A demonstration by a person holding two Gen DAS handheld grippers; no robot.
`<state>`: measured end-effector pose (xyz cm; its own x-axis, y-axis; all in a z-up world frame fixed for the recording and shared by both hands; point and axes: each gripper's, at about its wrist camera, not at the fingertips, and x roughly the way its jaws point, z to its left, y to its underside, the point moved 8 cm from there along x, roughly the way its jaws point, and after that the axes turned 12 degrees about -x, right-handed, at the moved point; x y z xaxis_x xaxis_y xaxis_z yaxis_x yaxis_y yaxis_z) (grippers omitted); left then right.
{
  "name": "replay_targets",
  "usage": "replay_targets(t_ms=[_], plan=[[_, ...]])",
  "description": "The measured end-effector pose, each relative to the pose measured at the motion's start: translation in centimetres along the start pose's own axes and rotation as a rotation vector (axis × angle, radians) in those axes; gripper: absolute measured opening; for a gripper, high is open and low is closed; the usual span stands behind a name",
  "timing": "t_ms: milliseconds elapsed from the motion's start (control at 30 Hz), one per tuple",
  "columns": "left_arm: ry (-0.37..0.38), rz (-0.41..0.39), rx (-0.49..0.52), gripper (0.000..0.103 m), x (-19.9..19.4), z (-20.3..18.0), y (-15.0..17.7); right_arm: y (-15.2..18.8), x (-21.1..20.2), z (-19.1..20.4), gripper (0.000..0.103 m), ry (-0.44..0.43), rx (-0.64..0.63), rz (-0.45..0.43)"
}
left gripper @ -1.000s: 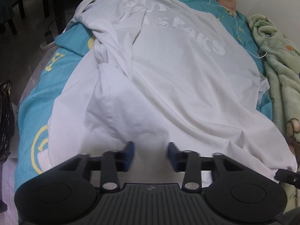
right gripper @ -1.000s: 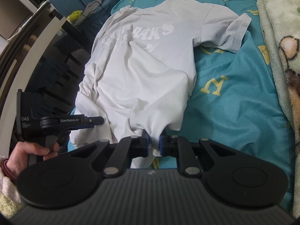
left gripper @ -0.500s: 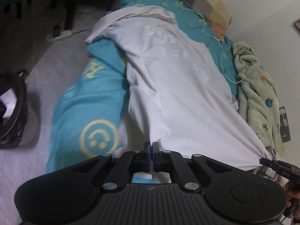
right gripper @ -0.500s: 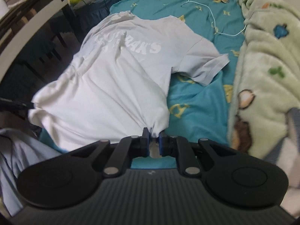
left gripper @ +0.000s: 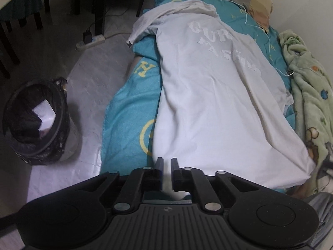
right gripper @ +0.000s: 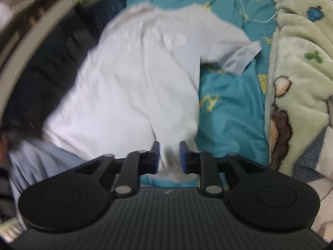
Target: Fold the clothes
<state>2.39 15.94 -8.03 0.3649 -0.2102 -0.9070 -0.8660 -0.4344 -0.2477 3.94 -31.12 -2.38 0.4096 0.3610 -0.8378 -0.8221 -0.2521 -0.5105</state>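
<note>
A white T-shirt with white lettering lies spread lengthwise on a teal bed sheet. It also shows in the right wrist view, blurred, one sleeve out to the right. My left gripper is at the shirt's near left hem corner, jaws slightly apart with cloth between them. My right gripper is at the near right hem corner, jaws partly open with the hem lying loose between them.
A black trash bin stands on the floor left of the bed. A green fleece blanket lies along the bed's right side, also in the right wrist view. A power strip and chair legs are on the floor.
The left gripper shut on the hem and pulled it out flat, then its jaws parted slightly. The right gripper, shut on the hem before, has opened. The shirt now lies stretched out.
</note>
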Motion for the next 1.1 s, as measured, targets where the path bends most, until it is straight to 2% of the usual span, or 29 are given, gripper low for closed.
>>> replay_targets(t_ms=[33, 100, 133, 200, 300, 400, 500, 600, 700, 833, 900, 1100], plan=[[-0.01, -0.019, 0.016, 0.021, -0.4, -0.3, -0.2, -0.6, -0.9, -0.6, 0.059, -0.003, 0.041, -0.047], [-0.032, -0.066, 0.055, 0.026, -1.2, -1.0, -0.6, -1.8, -2.4, -2.2, 0.069, -0.001, 0.14, -0.15], [-0.034, -0.087, 0.067, 0.027, -1.4, -1.5, -0.8, -2.3, -2.6, -3.0, 0.069, -0.008, 0.195, -0.191], [-0.02, -0.114, 0.073, 0.037, -1.4, -3.0, -1.2, -3.2, -1.7, -4.9, 0.069, -0.033, 0.338, -0.258], [0.003, -0.164, 0.1, 0.041, -0.1, -6.6, -1.6, -3.9, 1.9, -7.7, 0.069, -0.098, 0.592, -0.326], [0.042, -0.205, 0.111, 0.045, 1.9, -10.7, -2.0, -4.1, 7.3, -10.0, 0.069, -0.164, 0.812, -0.349], [0.086, -0.213, 0.098, 0.047, 4.9, -14.3, -2.6, -3.6, 12.9, -11.9, 0.069, -0.205, 1.003, -0.348], [0.11, -0.223, 0.078, 0.048, 8.6, -16.8, -4.0, -4.0, 17.2, -13.0, 0.069, -0.235, 1.096, -0.336], [0.153, -0.236, 0.033, 0.048, 12.7, -17.9, -6.1, -5.2, 20.2, -14.3, 0.069, -0.23, 1.123, -0.361], [0.161, -0.243, 0.018, 0.048, 17.0, -16.9, -8.0, -5.6, 23.5, -16.9, 0.067, -0.228, 1.2, -0.431], [0.136, -0.243, 0.047, 0.048, 18.1, -16.1, -8.3, -6.1, 23.9, -18.3, 0.067, -0.243, 1.242, -0.519], [0.157, -0.251, 0.048, 0.048, 18.8, -15.4, -9.0, -7.5, 24.4, -21.7, 0.068, -0.094, 1.255, -0.676]])
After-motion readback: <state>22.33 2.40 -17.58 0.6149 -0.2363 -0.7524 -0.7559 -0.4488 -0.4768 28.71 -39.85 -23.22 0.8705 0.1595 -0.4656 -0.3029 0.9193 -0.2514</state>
